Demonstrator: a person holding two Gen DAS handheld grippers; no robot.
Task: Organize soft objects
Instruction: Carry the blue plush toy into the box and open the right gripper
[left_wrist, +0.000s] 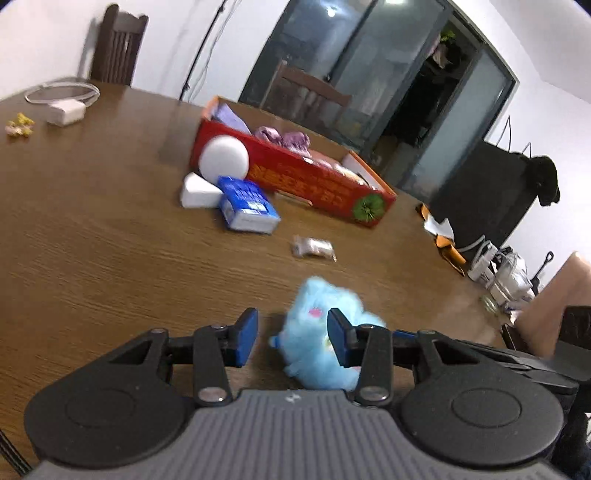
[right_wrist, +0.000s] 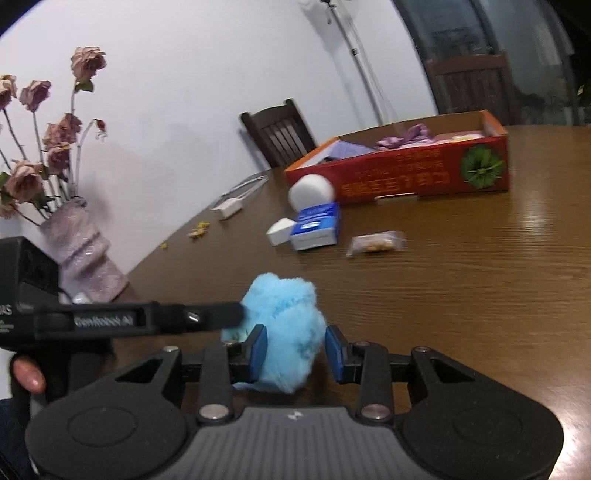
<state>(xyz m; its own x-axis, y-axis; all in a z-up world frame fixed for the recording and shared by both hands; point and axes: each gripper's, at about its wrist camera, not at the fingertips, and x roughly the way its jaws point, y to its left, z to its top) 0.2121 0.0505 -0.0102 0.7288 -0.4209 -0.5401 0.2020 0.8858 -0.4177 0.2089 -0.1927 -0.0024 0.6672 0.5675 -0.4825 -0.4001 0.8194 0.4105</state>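
Observation:
A fluffy light-blue plush toy (left_wrist: 317, 336) lies on the brown wooden table (left_wrist: 92, 229) near its front edge. My left gripper (left_wrist: 291, 341) is open with the plush between its blue pads, nearer the right pad. In the right wrist view the plush (right_wrist: 284, 325) sits between the open jaws of my right gripper (right_wrist: 295, 352), touching the left pad. The left gripper's finger (right_wrist: 207, 317) reaches in from the left against the plush. A red cardboard box (left_wrist: 306, 177) holding purple cloth stands further back; it also shows in the right wrist view (right_wrist: 413, 177).
In front of the box lie a white ball (left_wrist: 223, 158), a white wedge (left_wrist: 197, 192), a blue tissue pack (left_wrist: 247, 205) and a clear snack packet (left_wrist: 314, 248). A charger with cable (left_wrist: 66, 107) lies far left. A vase of dried roses (right_wrist: 79, 247) stands at the table's left edge.

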